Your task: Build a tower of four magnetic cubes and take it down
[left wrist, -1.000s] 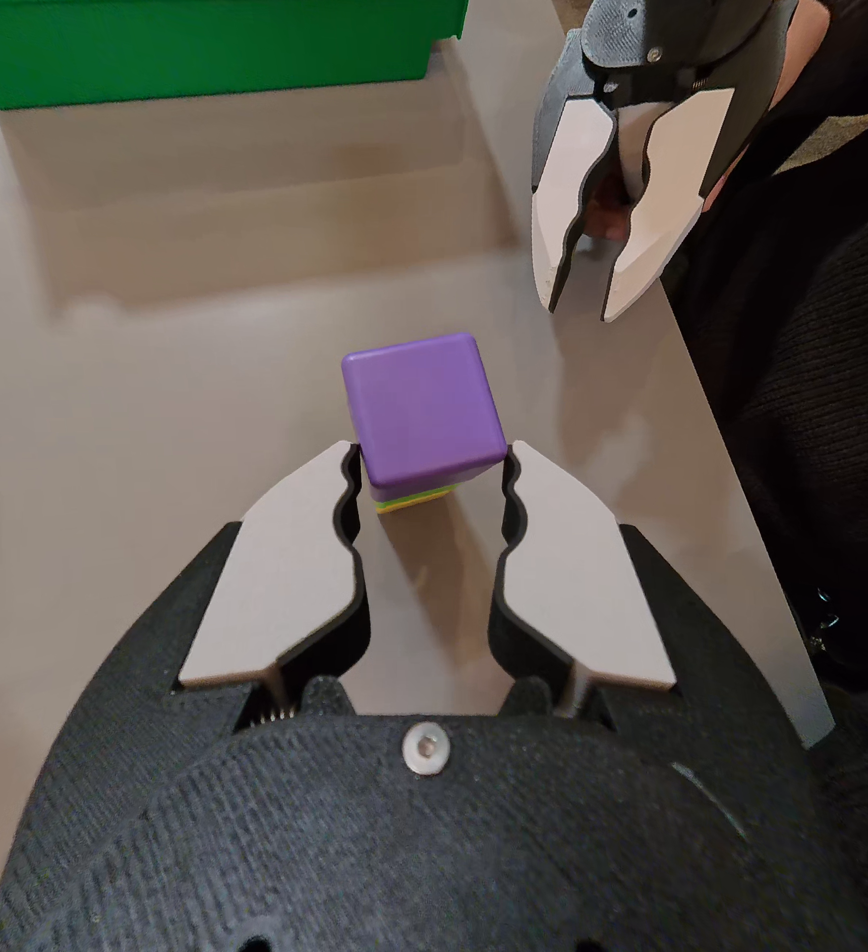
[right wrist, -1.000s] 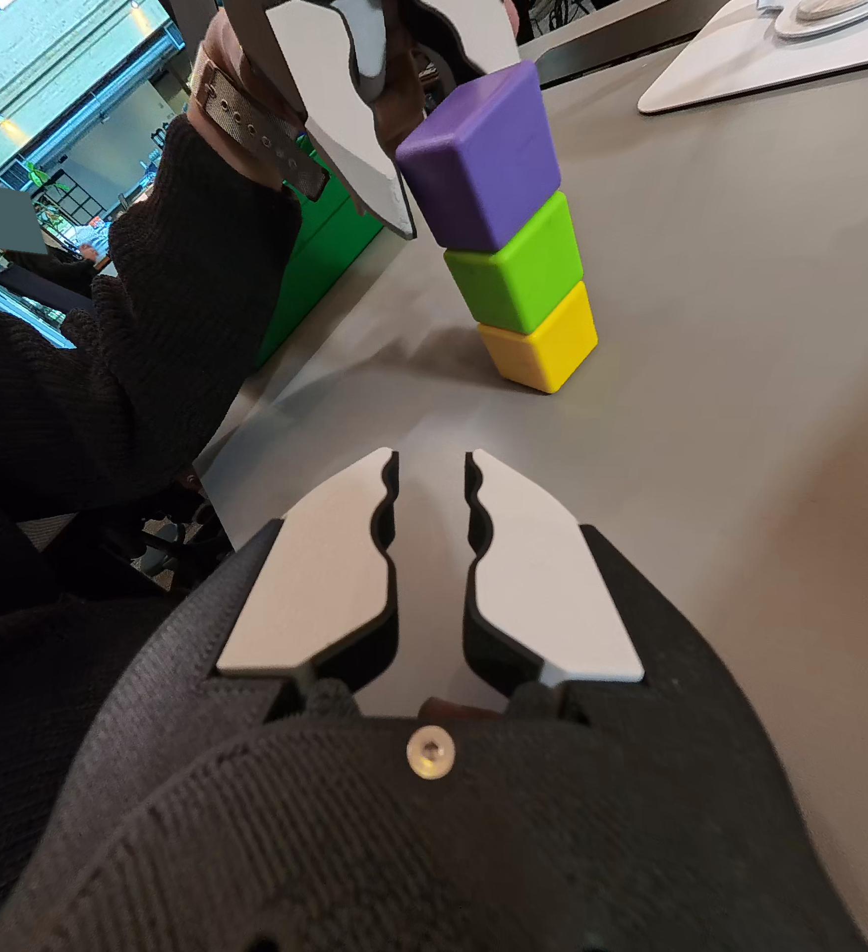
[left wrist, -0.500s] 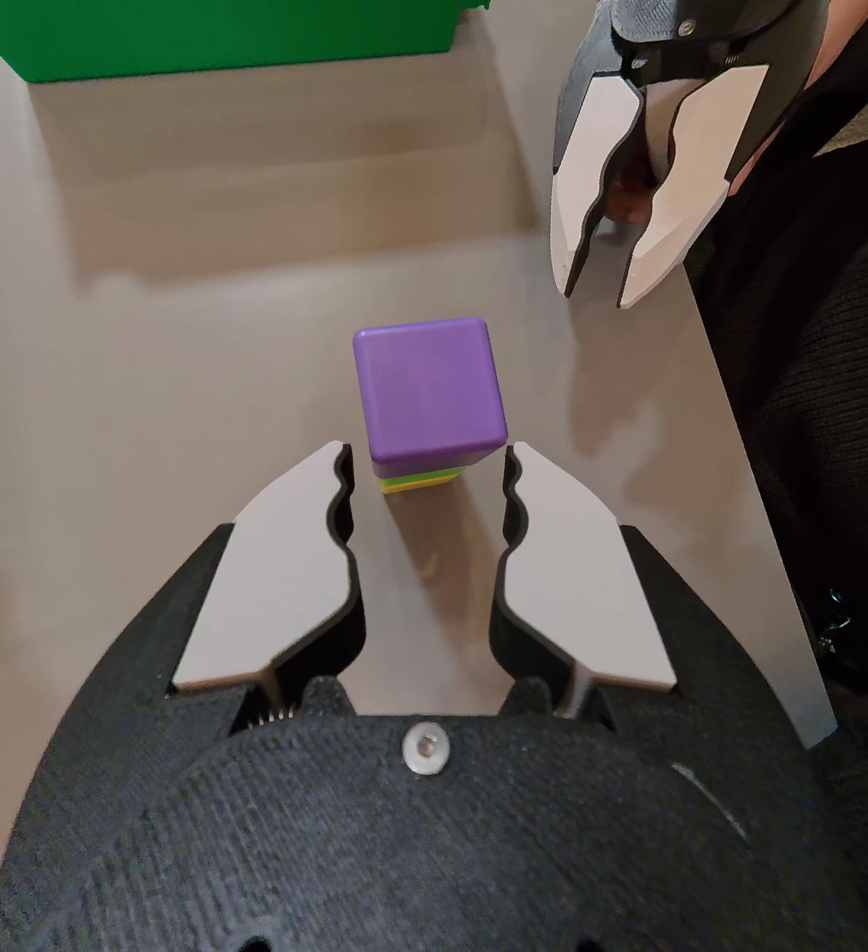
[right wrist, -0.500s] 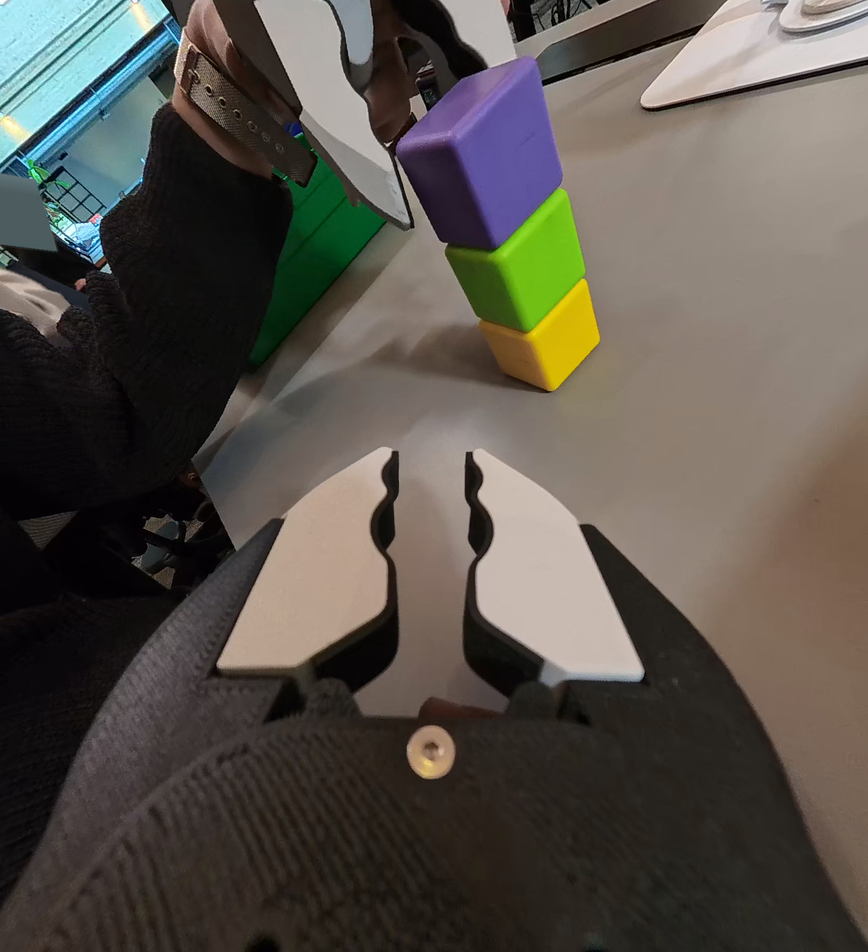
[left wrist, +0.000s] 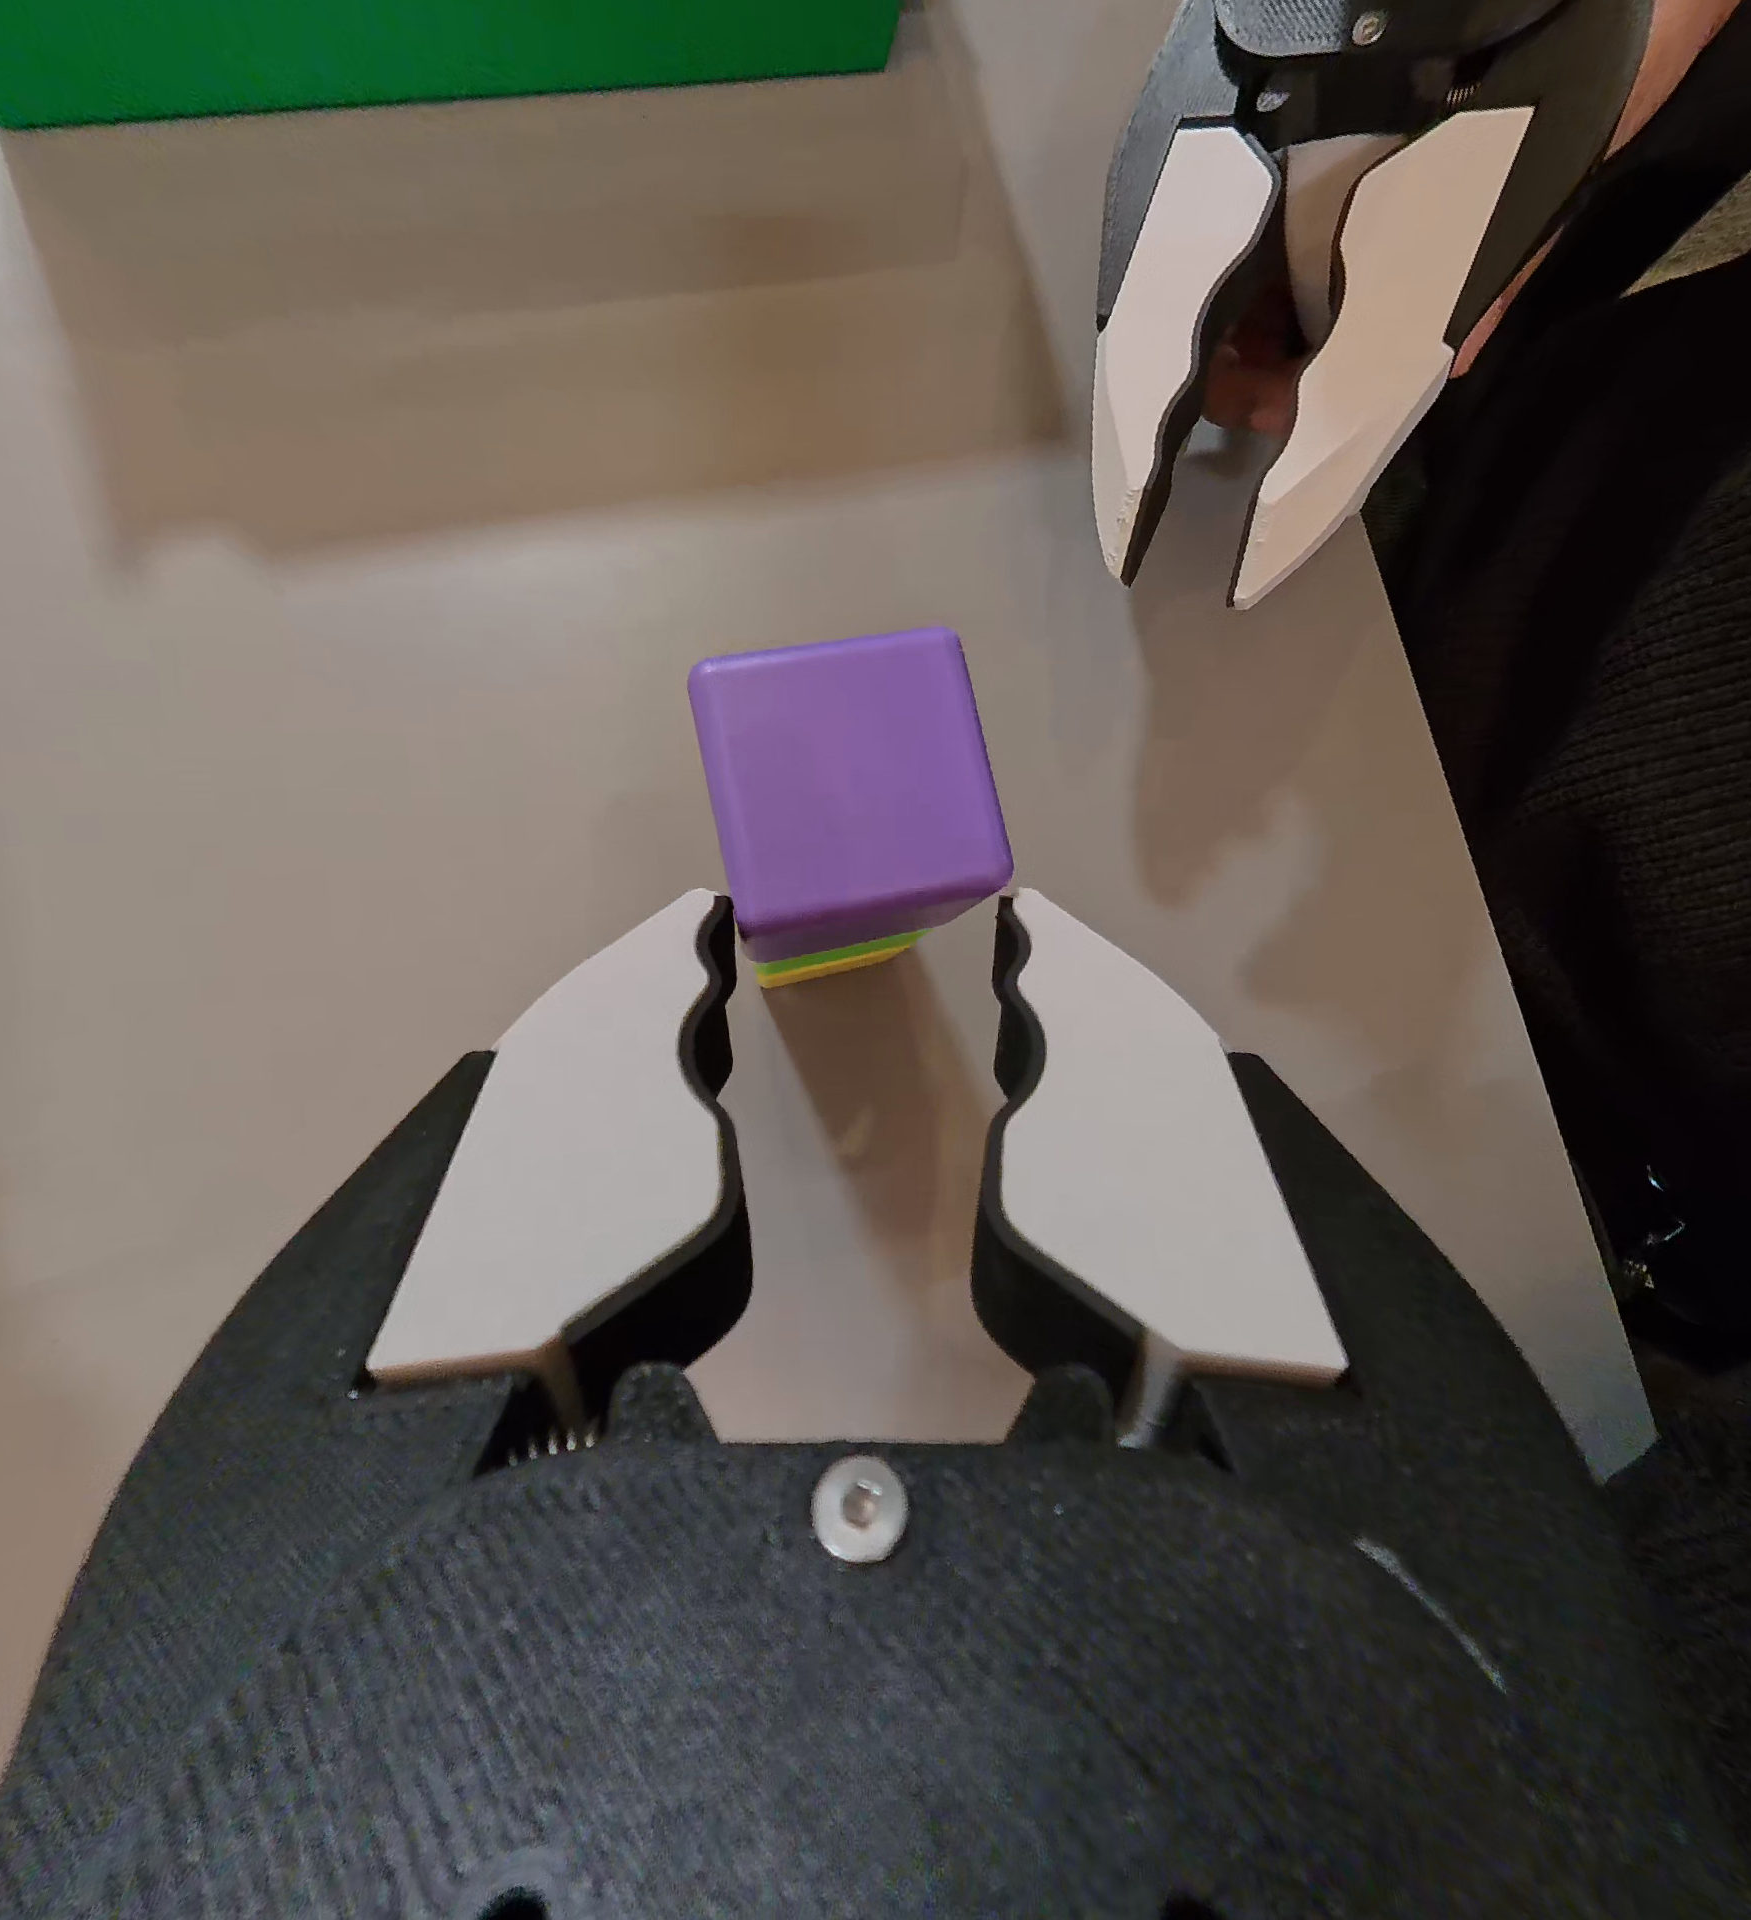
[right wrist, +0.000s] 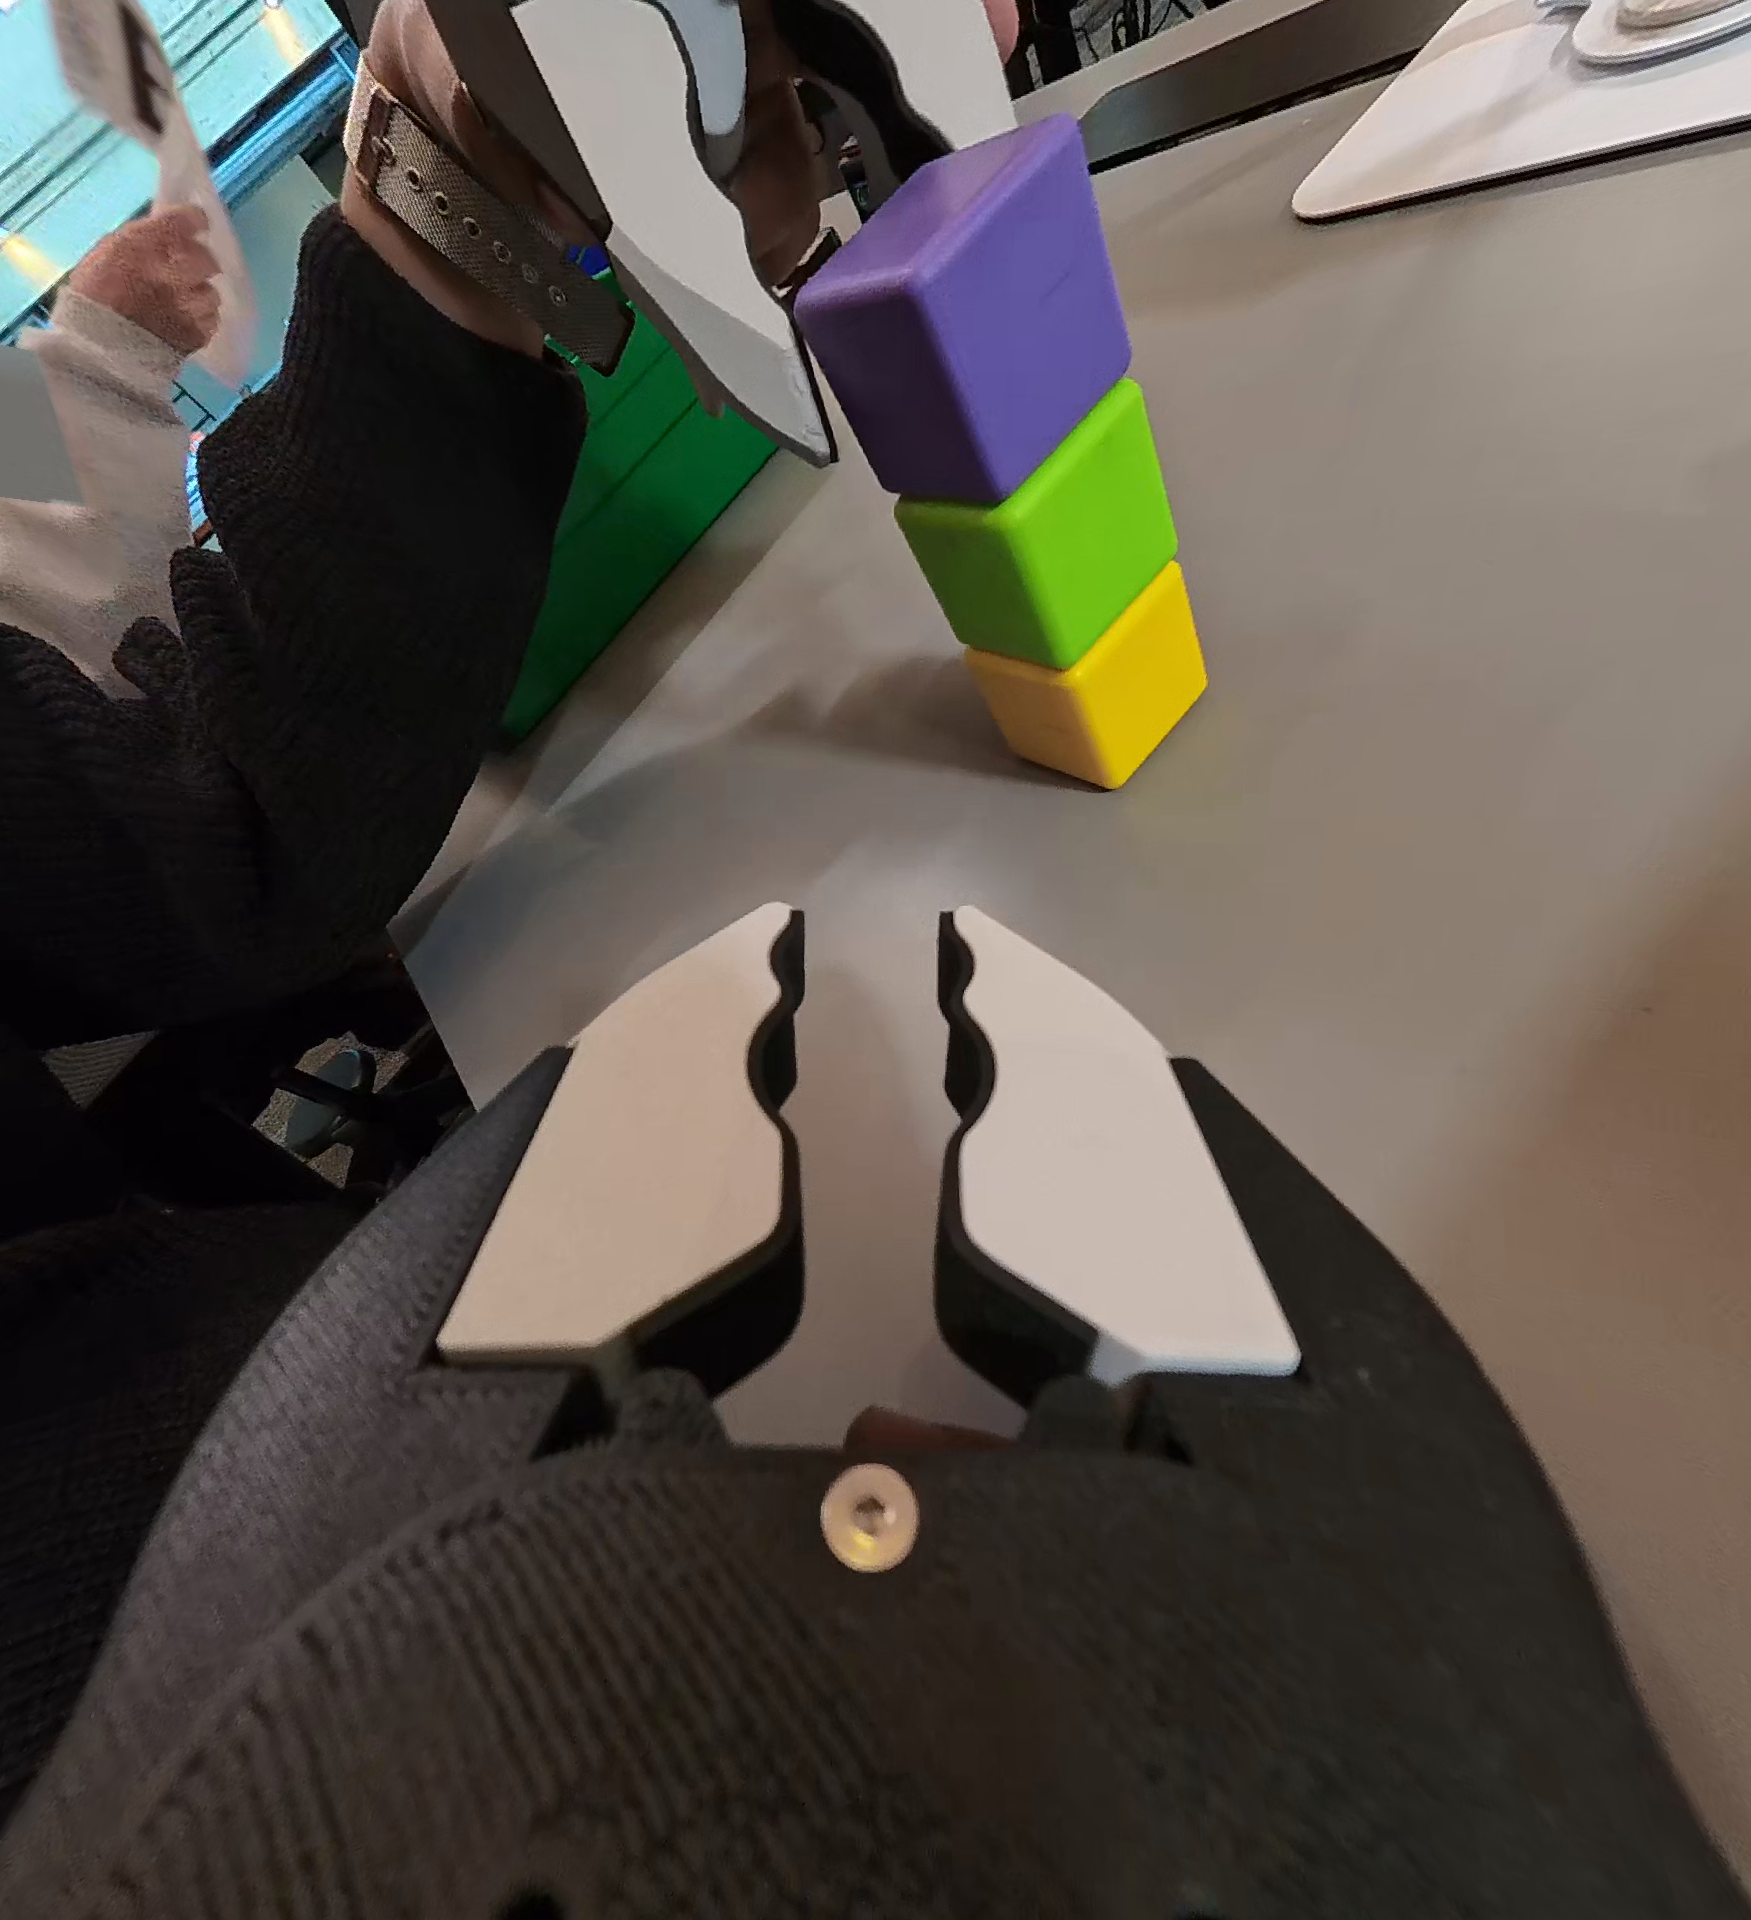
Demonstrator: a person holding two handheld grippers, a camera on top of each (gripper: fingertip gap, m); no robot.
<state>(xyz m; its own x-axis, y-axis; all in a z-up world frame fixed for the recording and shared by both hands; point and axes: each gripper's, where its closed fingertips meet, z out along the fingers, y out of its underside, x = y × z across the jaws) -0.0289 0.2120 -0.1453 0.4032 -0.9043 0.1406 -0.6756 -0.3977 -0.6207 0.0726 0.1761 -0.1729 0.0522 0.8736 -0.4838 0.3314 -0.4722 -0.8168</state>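
Right wrist view: a purple cube [right wrist: 975,312] is stacked on a green cube [right wrist: 1042,540] and a yellow cube [right wrist: 1094,681]. Left gripper [left wrist: 855,920] is held above the stack, jaws released and empty; right gripper [right wrist: 871,925] is kept low, jaws slightly apart, empty.

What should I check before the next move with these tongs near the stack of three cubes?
1. Left tongs open and empty: ok.
2. Left tongs clear of the purple plastic cube: cannot tell, the tips sit very close beside it.
3. Purple plastic cube on lime-green plastic cube on yellow plastic cube, standing: ok.
4. Right tongs empty, apart from the stack: ok.
5. Green plastic bin apart from the stack: ok.
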